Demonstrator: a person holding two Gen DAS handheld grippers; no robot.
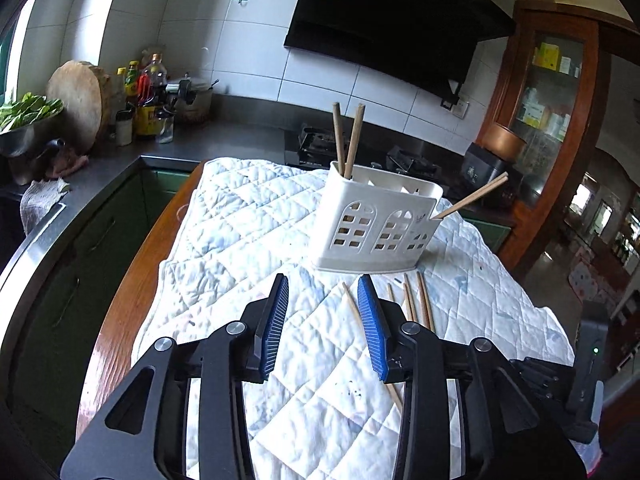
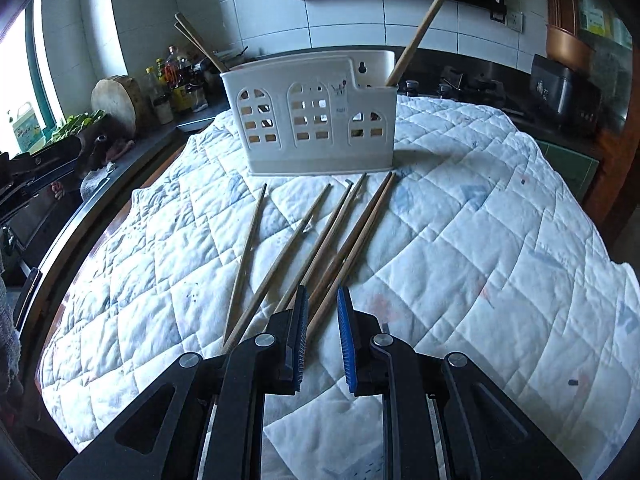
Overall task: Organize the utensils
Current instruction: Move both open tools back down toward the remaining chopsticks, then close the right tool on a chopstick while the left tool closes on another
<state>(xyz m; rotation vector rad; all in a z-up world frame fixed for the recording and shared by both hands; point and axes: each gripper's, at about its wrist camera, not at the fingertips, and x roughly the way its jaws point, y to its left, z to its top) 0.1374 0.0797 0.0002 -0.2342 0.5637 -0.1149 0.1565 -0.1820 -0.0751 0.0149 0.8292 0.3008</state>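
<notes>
A white plastic utensil holder (image 1: 376, 228) (image 2: 312, 120) stands upright on a quilted white cloth. Two chopsticks (image 1: 347, 142) stand in its left end and one chopstick (image 1: 472, 197) leans out of its right end. Several loose wooden chopsticks (image 2: 320, 240) lie on the cloth in front of the holder; they also show in the left wrist view (image 1: 416, 300). My left gripper (image 1: 323, 286) is open and empty, above the cloth, just short of the holder. My right gripper (image 2: 322, 298) is open with a narrow gap, low over the near ends of the loose chopsticks, with one chopstick between its fingers.
The quilted cloth (image 1: 240, 240) (image 2: 480, 220) covers a wooden table. A dark counter (image 1: 192, 140) behind holds bottles (image 1: 148, 92), a round wooden board (image 1: 80, 100) and a bowl of greens (image 1: 28, 116). A stove (image 1: 360, 148) sits behind the holder.
</notes>
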